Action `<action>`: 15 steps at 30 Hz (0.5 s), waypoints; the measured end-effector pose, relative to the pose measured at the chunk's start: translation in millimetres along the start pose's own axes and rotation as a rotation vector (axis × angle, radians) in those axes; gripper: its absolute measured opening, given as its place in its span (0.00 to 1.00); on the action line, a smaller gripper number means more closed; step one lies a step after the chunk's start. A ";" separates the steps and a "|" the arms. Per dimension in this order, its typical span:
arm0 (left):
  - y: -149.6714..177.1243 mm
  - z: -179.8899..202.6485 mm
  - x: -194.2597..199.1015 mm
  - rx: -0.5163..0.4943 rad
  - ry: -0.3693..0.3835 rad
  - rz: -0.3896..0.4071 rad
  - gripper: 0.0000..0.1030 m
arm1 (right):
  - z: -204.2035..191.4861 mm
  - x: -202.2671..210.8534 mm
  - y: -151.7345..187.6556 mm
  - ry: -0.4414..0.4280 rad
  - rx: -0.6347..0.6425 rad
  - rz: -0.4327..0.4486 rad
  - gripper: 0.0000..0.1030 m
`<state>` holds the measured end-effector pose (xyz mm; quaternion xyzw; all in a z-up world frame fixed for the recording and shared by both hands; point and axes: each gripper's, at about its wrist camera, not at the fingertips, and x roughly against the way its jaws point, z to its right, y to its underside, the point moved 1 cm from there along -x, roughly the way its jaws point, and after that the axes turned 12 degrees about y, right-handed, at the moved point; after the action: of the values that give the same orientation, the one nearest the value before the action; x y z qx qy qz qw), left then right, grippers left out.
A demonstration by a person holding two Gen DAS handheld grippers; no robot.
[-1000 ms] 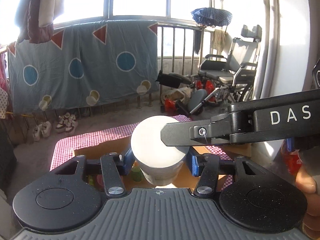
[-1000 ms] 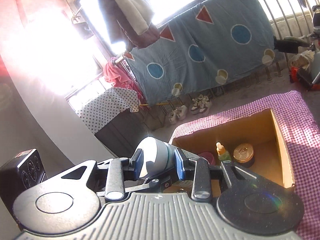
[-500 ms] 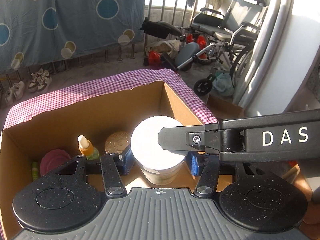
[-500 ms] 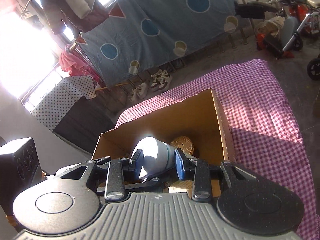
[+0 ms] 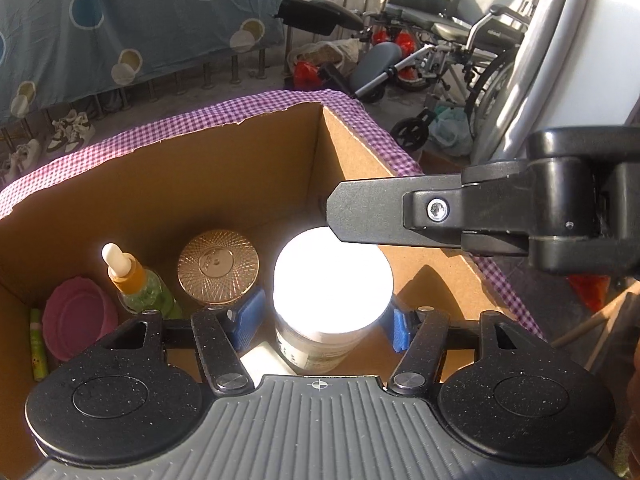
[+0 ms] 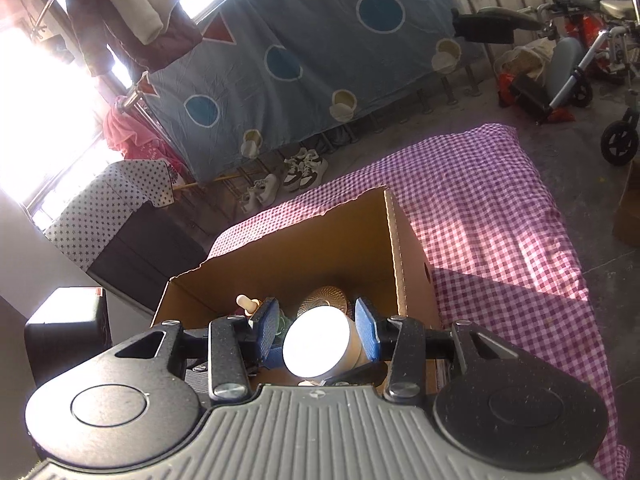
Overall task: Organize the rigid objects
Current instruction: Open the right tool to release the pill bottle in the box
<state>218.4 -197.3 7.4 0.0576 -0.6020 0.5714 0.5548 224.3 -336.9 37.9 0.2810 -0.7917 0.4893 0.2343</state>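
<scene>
Left gripper [image 5: 326,322] had its blue pads [image 5: 247,318] on either side of a white-lidded jar [image 5: 332,288], though a sliver of gap showed at each side and I could not tell whether they truly pinched it. The jar sat low inside the cardboard box [image 5: 208,184], toward its right wall, its lid blazing in the sun. From the right-hand camera the right gripper [image 6: 316,326] framed the same jar, its jaws spread wider than the lid with clear space on both sides; in the left view a black finger [image 5: 372,216] of that tool reached in from the right, over the jar's far rim. Just left of the jar stood a jar with a gold faceted lid [image 5: 218,266], then a green dropper bottle [image 5: 138,284] with a cream tip, then a pink lidded tub [image 5: 80,318] and a slim green tube [image 5: 37,344] against the left wall. The box rested on a purple checked cloth [image 6: 500,216]. Farther off, sneakers [image 6: 302,170] lay under a blue sheet [image 6: 320,52] with circles and triangles, and a wheelchair [image 5: 460,44] stood at far right.
</scene>
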 end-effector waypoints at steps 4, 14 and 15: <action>-0.8 3.7 8.9 -0.023 -0.005 0.034 0.87 | 7.3 21.4 6.6 -0.012 -0.042 0.058 0.44; 14.6 15.8 74.1 -0.033 0.013 0.144 0.99 | 16.4 98.9 57.8 -0.027 -0.160 0.229 0.62; 18.7 18.6 85.6 -0.033 0.012 0.159 0.99 | 15.1 105.8 64.4 -0.029 -0.164 0.243 0.65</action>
<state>161.7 -156.6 63.5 -0.0028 -0.6109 0.6037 0.5122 102.0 -350.0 58.6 0.1699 -0.8604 0.4438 0.1841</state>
